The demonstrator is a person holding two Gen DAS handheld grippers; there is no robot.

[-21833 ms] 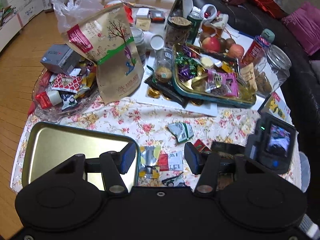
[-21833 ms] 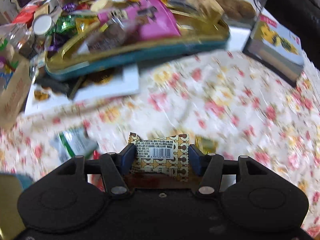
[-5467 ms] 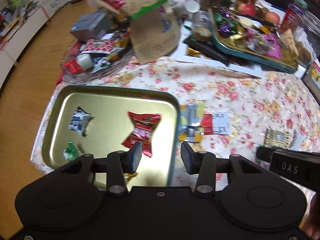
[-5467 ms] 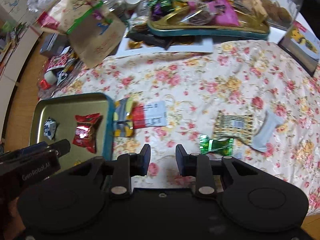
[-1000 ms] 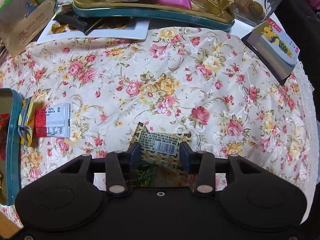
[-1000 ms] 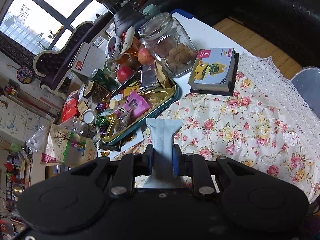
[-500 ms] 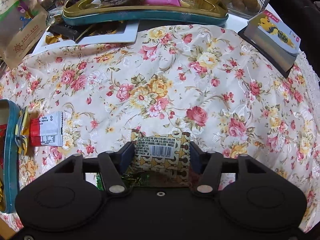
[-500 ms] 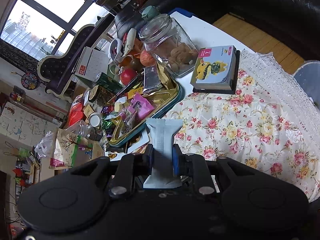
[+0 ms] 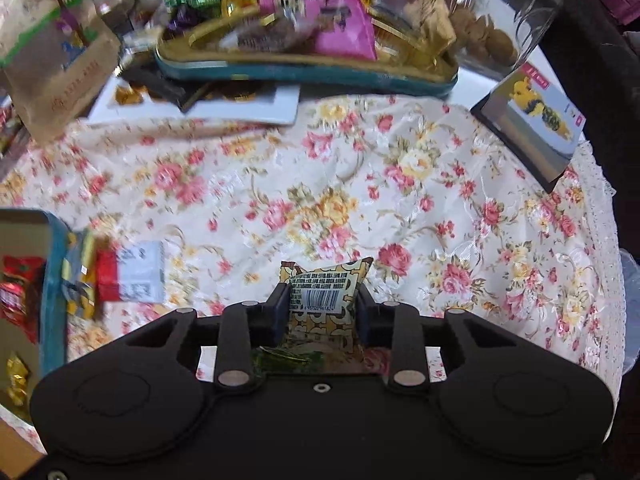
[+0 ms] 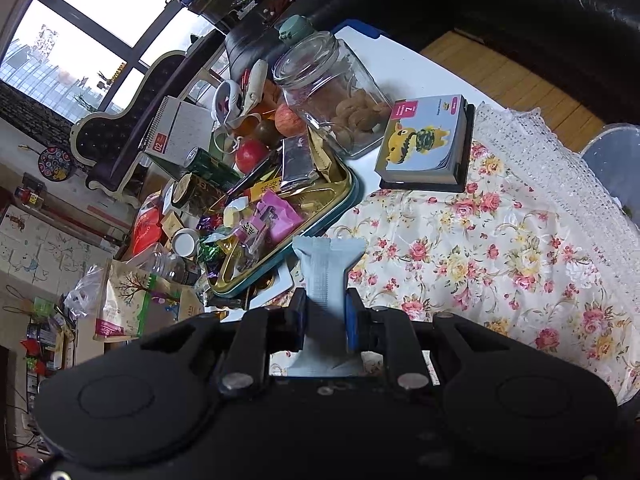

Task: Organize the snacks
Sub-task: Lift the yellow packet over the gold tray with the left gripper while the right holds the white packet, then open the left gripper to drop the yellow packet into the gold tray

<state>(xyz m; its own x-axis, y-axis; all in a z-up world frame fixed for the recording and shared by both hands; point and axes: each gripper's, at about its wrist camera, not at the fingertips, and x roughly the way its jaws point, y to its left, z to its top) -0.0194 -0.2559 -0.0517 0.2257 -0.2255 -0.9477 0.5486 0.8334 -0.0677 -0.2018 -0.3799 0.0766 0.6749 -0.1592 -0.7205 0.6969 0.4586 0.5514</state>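
Left wrist view: left claw [image 9: 322,306] closing on yellow snack [image 9: 325,294], now lifting; right claw [image 10: 323,314] squeezing grey snack [image 10: 325,276]; tin [image 9: 52,280] next.

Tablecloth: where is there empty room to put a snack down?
The flowered tablecloth is bare in the middle, between the full tray, the book and the packet in the left tongs. The far end is crowded.

Soft indoor light, window [image 10: 72,36] glare blown white — fisheye-bent edges, motion-blurred far clutter
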